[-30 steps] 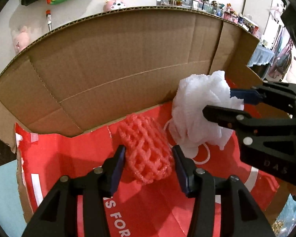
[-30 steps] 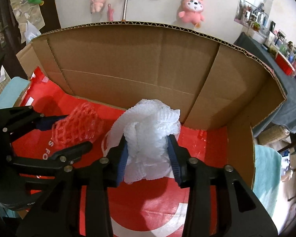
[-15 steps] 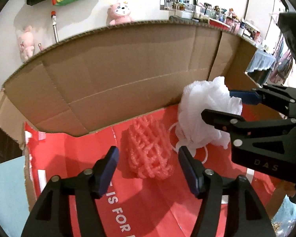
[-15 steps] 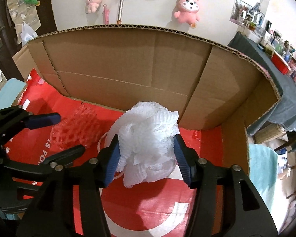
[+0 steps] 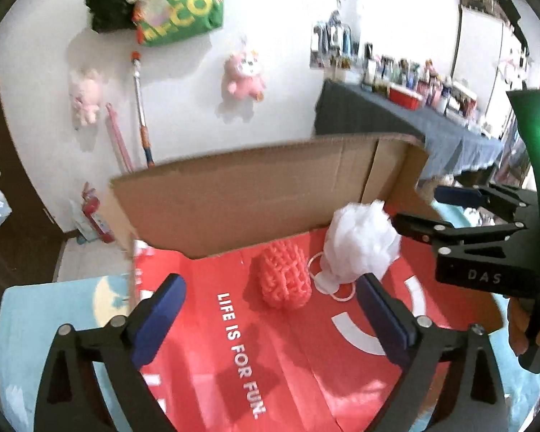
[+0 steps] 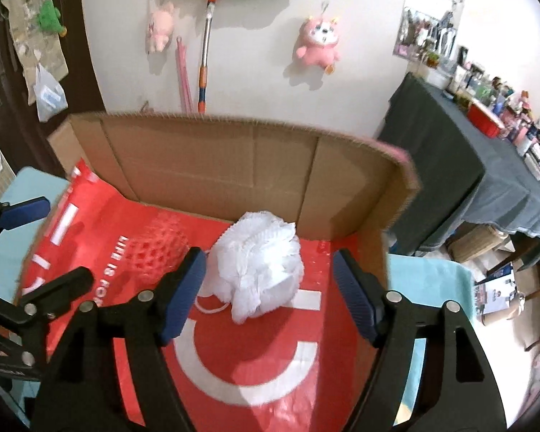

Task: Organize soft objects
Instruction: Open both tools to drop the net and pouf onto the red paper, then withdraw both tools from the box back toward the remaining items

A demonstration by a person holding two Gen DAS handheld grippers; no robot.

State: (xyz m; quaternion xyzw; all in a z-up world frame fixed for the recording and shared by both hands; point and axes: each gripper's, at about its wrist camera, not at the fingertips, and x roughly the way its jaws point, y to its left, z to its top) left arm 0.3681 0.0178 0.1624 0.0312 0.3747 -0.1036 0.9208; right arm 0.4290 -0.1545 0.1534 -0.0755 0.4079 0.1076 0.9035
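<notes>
A red foam net (image 5: 286, 277) and a white mesh pouf (image 5: 360, 248) lie side by side on the red printed bag (image 5: 270, 367) that lines the floor of a cardboard box (image 5: 270, 187). My left gripper (image 5: 270, 282) hangs above and short of the net. Its jaws are opening wide, nothing touches its blue pads (image 5: 158, 320). My right gripper (image 6: 270, 253) hovers over the pouf (image 6: 259, 266), jaws also opening, pads clear of it. The right gripper (image 5: 428, 208) reaches in from the right beside the pouf. The net (image 6: 158, 248) looks blurred from the right wrist.
The box's back wall (image 6: 234, 176) stands upright behind both objects; its right wall (image 6: 385, 216) is low. A teal mat (image 5: 54, 309) lies under the box. A dark-clothed table (image 6: 468, 165) with bottles is at the right. A hand (image 5: 522, 324) holds the right gripper.
Both grippers have let go and spread their jaws, then lifted up and back. The net and the pouf stay on the red bag and look smaller.
</notes>
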